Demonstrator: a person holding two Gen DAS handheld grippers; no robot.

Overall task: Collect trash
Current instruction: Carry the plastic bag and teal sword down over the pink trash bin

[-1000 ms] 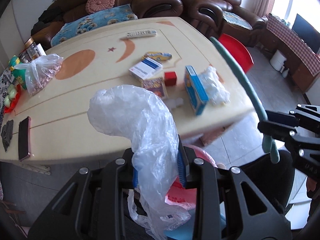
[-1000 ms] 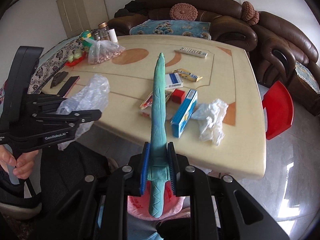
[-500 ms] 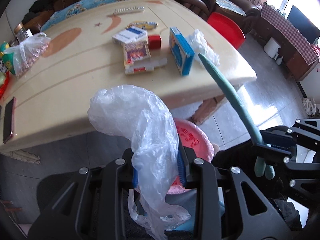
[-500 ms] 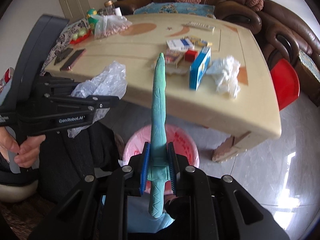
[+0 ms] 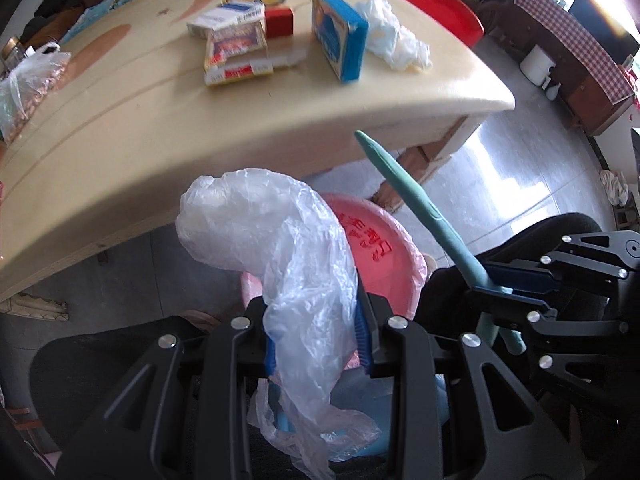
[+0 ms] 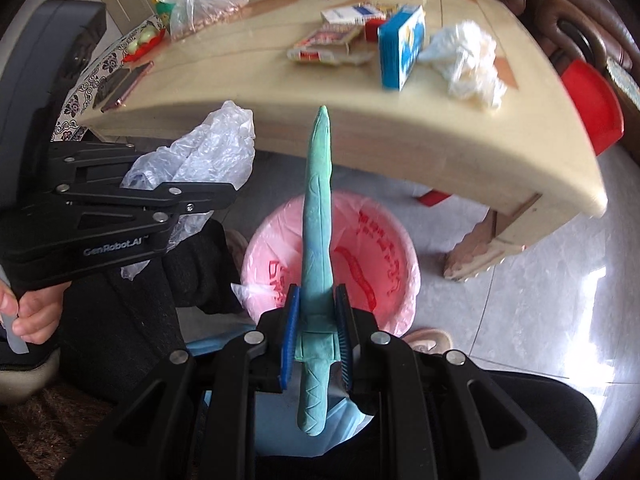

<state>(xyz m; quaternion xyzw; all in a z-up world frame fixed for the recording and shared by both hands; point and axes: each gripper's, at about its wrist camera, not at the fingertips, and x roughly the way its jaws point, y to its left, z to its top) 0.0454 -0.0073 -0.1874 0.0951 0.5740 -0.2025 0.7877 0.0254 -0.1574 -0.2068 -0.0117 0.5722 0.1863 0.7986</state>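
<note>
While poised above the pink-lined bin (image 6: 384,248) beside the worktop (image 6: 400,136): left claw (image 5: 316,332) clenched on crinkled, translucent white plastic bag (image 5: 280,248), bulging above the pads; right claw (image 6: 316,332) clenched on long, tapering teal wrapper (image 6: 318,216), creased, pointing upward.

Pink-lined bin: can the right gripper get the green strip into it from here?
Probably yes. The right gripper, shut on the green strip, is above the open pink-lined bin, off the table edge. Nothing blocks it; the left gripper is off to the side.
</note>
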